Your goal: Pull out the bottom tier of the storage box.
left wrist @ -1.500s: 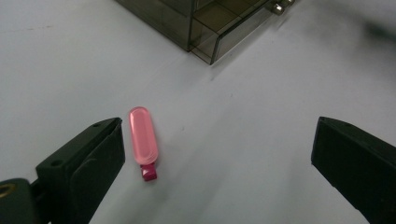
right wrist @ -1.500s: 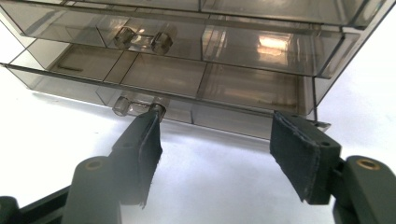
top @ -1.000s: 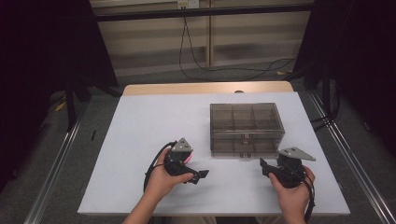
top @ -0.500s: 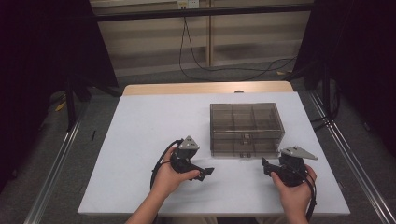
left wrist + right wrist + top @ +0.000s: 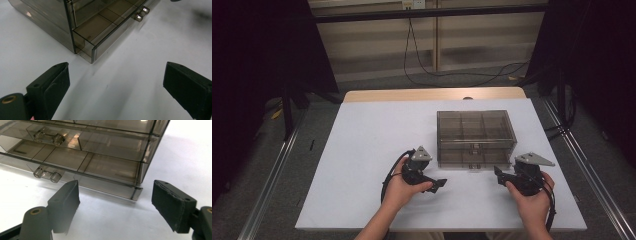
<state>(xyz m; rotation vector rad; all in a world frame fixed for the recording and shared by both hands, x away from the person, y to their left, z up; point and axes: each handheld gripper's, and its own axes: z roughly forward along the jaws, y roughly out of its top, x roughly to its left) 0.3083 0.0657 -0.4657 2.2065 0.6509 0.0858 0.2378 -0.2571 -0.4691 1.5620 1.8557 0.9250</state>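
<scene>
A smoky clear drawer box (image 5: 475,137) sits right of centre on the white table (image 5: 362,150). Both grippers flank its near front, jaws spread wide and empty: left gripper (image 5: 438,183) near its left corner, right gripper (image 5: 499,175) near its right corner. The bottom drawer (image 5: 82,167) juts out slightly, so the hands seem poised to work its handle (image 5: 47,174).

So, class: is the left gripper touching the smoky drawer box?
Apart. In the left gripper view, bare white table lies between the open left gripper and the drawer box.
</scene>
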